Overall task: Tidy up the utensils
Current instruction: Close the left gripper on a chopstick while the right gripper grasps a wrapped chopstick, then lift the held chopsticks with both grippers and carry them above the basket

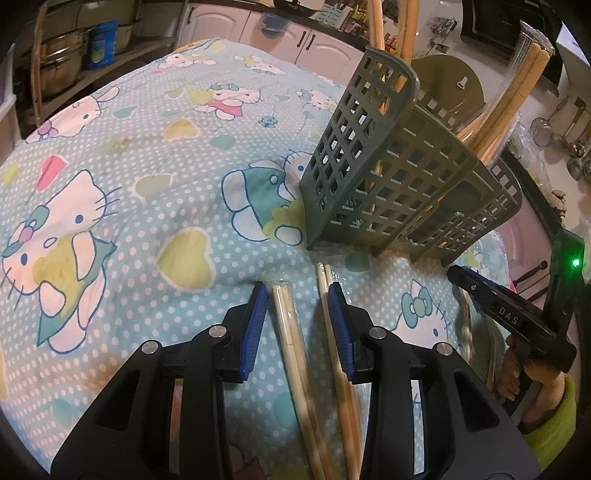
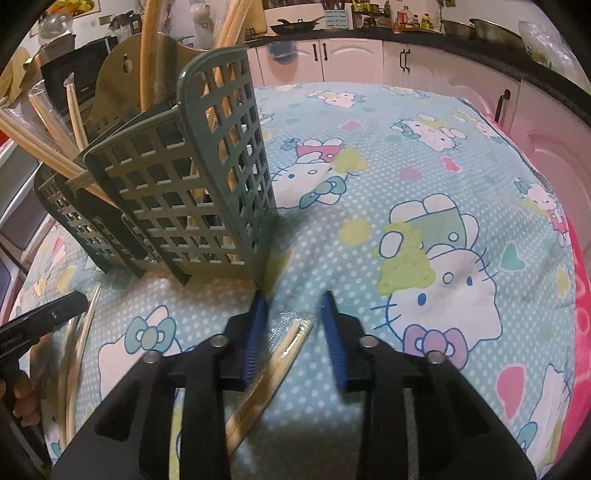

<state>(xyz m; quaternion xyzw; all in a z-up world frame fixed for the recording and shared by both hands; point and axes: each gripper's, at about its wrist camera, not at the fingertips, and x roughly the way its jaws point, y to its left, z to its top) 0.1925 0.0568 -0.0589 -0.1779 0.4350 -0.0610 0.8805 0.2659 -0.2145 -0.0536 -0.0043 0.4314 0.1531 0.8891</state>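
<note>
Matt grey-green plastic lattice holder (image 1: 388, 177), pale wooden chopsticks (image 1: 295, 354) in glossy clear wrap, printed cotton-like cloth (image 1: 147, 166)

Chopstick pairs (image 1: 314, 387): lower ends cut off by the left wrist view's bottom edge. Wrapped chopsticks (image 2: 269, 373): near end hidden under the right gripper (image 2: 295, 336). Utensil holder (image 2: 177, 192): contents' tops run past the frame. Bench-side pairs (image 2: 77, 354): blurred. Counter bottles (image 2: 410, 18): too small to identify.
</note>
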